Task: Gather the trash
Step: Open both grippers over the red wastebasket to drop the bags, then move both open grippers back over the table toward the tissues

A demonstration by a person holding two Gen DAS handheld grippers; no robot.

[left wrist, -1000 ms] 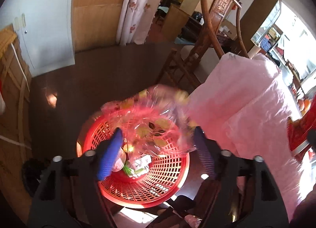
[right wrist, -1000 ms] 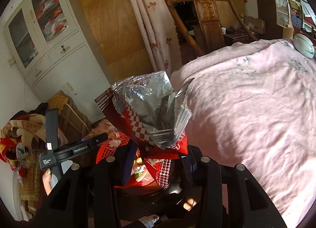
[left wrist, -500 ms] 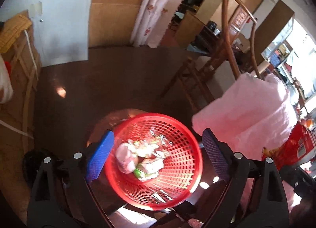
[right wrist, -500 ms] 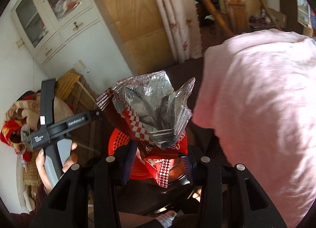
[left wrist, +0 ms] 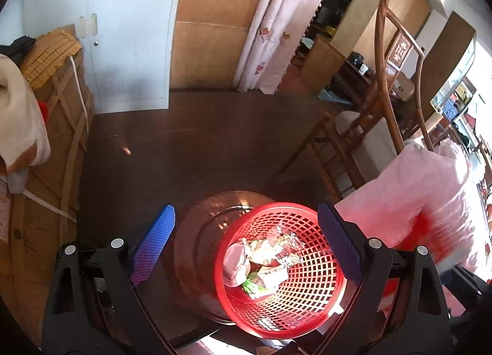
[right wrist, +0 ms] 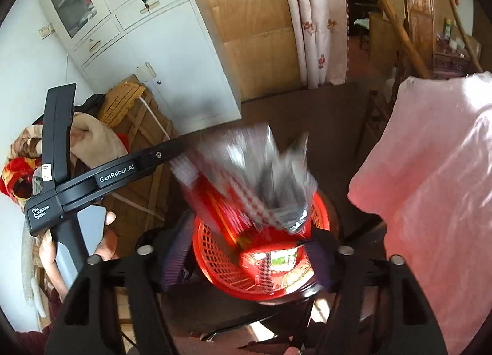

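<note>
Basket (left wrist: 278,272), red mesh, on floor with wrappers (left wrist: 261,262) inside. Left gripper (left wrist: 246,250) wide apart, empty, above it. Right gripper (right wrist: 246,250) jaws just opened; blurred foil snack bag (right wrist: 249,182) loose between them over basket, beside pink bedsheet (right wrist: 430,185).

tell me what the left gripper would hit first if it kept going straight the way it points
Probably the red mesh basket, though depth is unclear. The left gripper is open and empty; the basket fills the right part of its gap, with wrappers inside, and the dark floor beyond.
</note>
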